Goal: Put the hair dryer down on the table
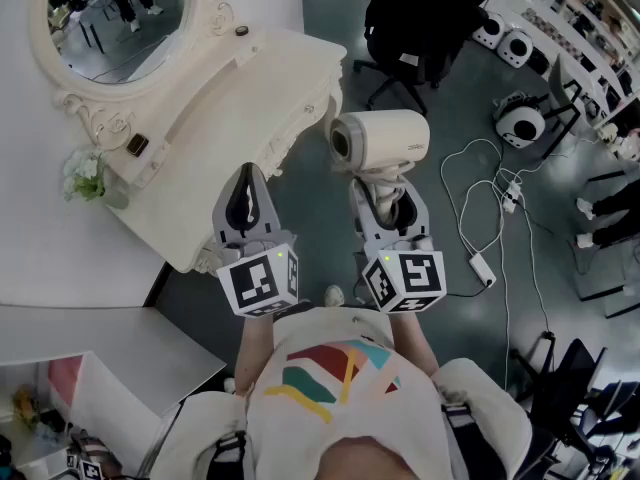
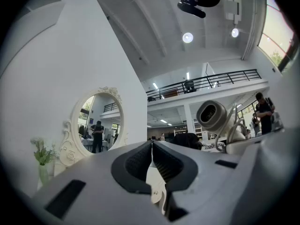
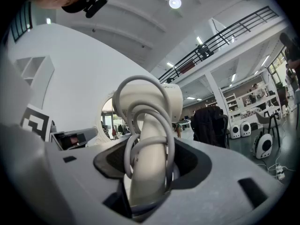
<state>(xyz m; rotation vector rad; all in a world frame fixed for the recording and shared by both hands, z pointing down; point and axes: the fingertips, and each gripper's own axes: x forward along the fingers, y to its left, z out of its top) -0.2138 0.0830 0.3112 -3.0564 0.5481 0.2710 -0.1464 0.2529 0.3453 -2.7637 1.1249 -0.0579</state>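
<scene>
Head view, hair dryer: The white hair dryer (image 1: pixel 380 140) is in the air, right of the dressing table (image 1: pixel 215 118) and over the dark floor. Its barrel lies level, with the open end towards the table.
Head view, right gripper: The right gripper (image 1: pixel 389 196) clamps the dryer's handle from the near side.
Head view, left gripper: The left gripper (image 1: pixel 246 180) hovers over the table's near right edge and carries nothing.
Head view, table top: A vase of flowers (image 1: pixel 86 176) and a small dark item (image 1: pixel 137 146) sit on the left part, near the oval mirror (image 1: pixel 110 23). The right part looks bare.
Left gripper view, jaws: The jaws are pressed together with nothing between them. The mirror (image 2: pixel 96 125) is far left and the dryer (image 2: pixel 213 115) far right.
Right gripper view, grip: The jaws stand wide and are closed on the upright handle (image 3: pixel 146 158). The grey cord (image 3: pixel 140 111) is looped around the handle inside the grip.
Doing it well: The dryer probably needs to travel left until it is fully over the bare right part, away from the carved edge.
Setting down: It seems best to lower it until the barrel and handle rest on the top, and only then let go.
Cord: The loops may snag on the jaws, so a slow, straight pull-back looks safest.
</scene>
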